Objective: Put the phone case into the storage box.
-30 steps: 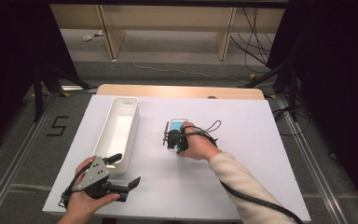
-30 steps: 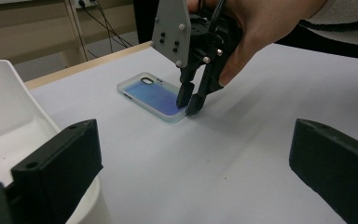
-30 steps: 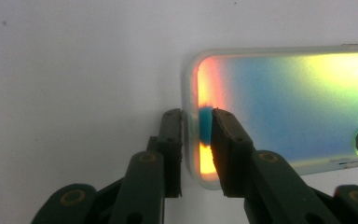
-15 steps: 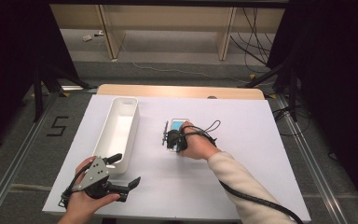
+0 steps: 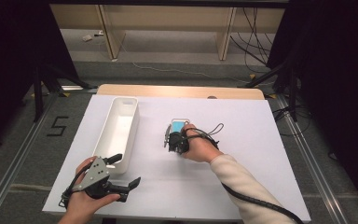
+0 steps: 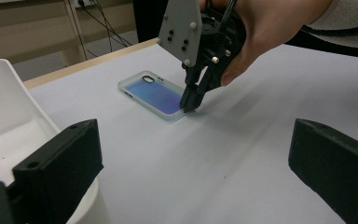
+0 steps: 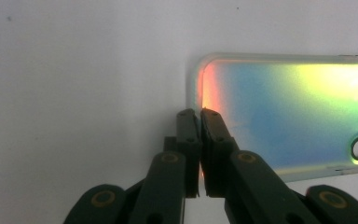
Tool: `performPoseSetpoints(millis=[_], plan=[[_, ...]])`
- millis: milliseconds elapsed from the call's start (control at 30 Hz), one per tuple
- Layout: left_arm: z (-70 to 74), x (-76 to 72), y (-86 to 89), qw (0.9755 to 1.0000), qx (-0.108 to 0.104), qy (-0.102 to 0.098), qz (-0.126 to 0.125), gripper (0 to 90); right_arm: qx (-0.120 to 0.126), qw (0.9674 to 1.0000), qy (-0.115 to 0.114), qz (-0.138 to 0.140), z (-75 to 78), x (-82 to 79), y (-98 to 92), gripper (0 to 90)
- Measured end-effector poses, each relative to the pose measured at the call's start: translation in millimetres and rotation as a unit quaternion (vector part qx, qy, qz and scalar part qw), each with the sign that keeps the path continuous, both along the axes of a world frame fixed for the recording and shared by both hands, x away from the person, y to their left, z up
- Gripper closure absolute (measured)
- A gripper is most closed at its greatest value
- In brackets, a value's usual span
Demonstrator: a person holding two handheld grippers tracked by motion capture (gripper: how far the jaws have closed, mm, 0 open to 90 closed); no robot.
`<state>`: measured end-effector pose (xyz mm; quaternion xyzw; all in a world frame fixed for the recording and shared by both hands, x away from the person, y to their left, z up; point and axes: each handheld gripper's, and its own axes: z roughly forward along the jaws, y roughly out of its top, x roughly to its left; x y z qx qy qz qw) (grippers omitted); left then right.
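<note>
Closing since the earlier frame, right claw [image 7: 199, 114] now pinches the phone case [image 7: 279, 112] rim, half cut off.

right tongs [image 6: 189, 103] pinching phone case [image 6: 154, 94] edge

Grey floor [image 5: 177, 74], dark curtains [image 5: 14, 56], wooden shelving [image 5: 168, 23] behind white table [image 5: 261, 140].

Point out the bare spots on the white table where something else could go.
Free: the table right of the phone case, and its near middle between both hands. Crowded: around the white bin and left gripper, and where the right gripper pinches the case's edge.
</note>
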<state>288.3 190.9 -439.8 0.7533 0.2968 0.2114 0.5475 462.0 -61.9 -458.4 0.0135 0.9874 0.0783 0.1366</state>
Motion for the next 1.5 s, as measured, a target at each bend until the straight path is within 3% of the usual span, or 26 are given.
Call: performPoseSetpoints(millis=[133, 233, 333, 700, 867, 900, 1000, 1100, 1133, 1200, 1300, 1333, 1433, 1500], plan=[[0.0, 0.0, -0.1, 1.0, -0.001, 0.0, 0.0, 2.2, 0.012, 0.9999, 0.001, -0.008, 2.2, -3.4, -1.7, 87.9], [-0.1, 0.1, 0.0, 1.0, 0.001, 0.0, 0.0, 2.3, 0.015, 0.9998, -0.011, 0.01, 4.8, -4.4, -4.7, 88.6], [-0.1, 0.0, 0.0, 1.0, 0.001, 0.0, 0.0, 2.3, 0.02, 0.9998, -0.009, 0.0, 6.1, -8.4, -5.5, 89.0], [-0.7, 0.3, -0.5, 1.0, -0.001, 0.001, -0.002, 2.6, 0.034, 0.9986, -0.037, 0.02, 14.5, -24.2, -14.9, 89.1], [-0.8, 0.4, -0.4, 1.0, 0.002, 0.0, -0.001, 2.8, 0.041, 0.998, -0.041, 0.025, 16.0, -32.8, -19.3, 89.1], [-0.8, 0.3, -0.4, 1.0, 0.003, 0.001, 0.0, 2.8, 0.049, 0.998, -0.035, 0.016, 15.0, -36.0, -19.5, 89.1], [-1.0, 0.3, -0.6, 1.0, 0.001, 0.0, -0.002, 2.9, 0.04, 0.9978, -0.043, 0.031, 16.1, -37.2, -21.9, 89.1], [-0.8, -0.1, -0.6, 1.0, 0.002, 0.0, 0.0, 3.0, 0.055, 0.9975, -0.041, 0.017, 15.9, -45.4, -24.3, 89.1], [-0.9, -0.3, -0.7, 1.0, 0.001, 0.001, 0.001, 3.1, 0.044, 0.9974, -0.048, 0.031, 17.6, -45.0, -25.5, 89.1], [-0.9, -0.3, -0.8, 1.0, 0.001, 0.001, 0.001, 3.1, 0.058, 0.9972, -0.041, 0.025, 17.7, -49.7, -26.4, 89.1], [-1.1, -0.1, -0.8, 1.0, 0.0, 0.001, 0.0, 3.1, 0.049, 0.9966, -0.053, 0.038, 20.3, -51.7, -28.5, 89.1], [-1.1, 0.1, -0.7, 1.0, 0.0, 0.001, 0.0, 3.2, 0.06, 0.9966, -0.05, 0.027, 20.6, -57.5, -29.5, 89.1], [-1.1, 0.2, -0.8, 1.0, 0.0, 0.001, 0.001, 3.2, 0.053, 0.9962, -0.057, 0.039, 22.2, -57.8, -31.4, 89.1], [-1.2, -0.1, -1.1, 1.0, -0.001, 0.002, 0.001, 3.3, 0.065, 0.9961, -0.053, 0.03, 21.9, -63.3, -33.0, 89.1]])
